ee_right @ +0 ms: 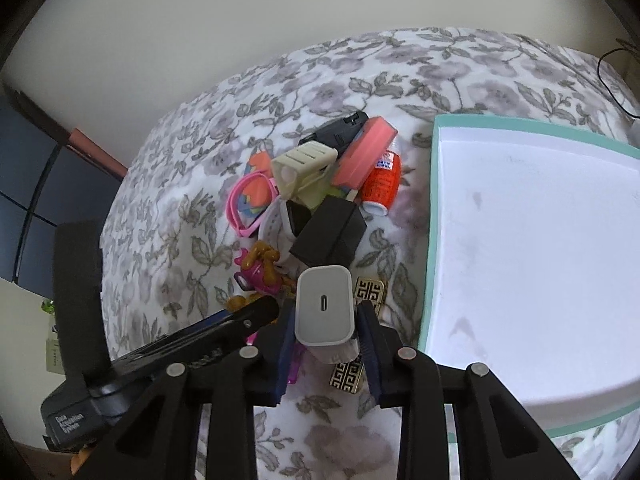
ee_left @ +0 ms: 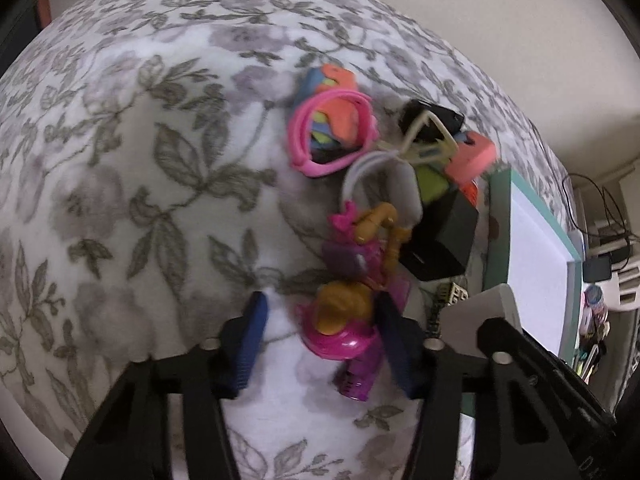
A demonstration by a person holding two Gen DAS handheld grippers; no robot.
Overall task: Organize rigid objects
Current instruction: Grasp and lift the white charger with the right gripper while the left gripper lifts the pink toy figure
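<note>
The right gripper [ee_right: 325,322] pinches a white charger [ee_right: 325,308] between its jaws, just above the floral bed [ee_right: 168,200] and beside the teal-rimmed tray [ee_right: 434,200]. The left gripper [ee_left: 320,338] has its jaws spread around a pink toy figure [ee_left: 346,332], the pads not yet pressing. That lumpy figure may twist out under an uneven squeeze, and the smooth charger could slide from its shallow grip.

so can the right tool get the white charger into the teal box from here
Probably yes. The right tool already grips the white charger, and the teal box lies open and empty right beside it, with nothing between them.
</note>
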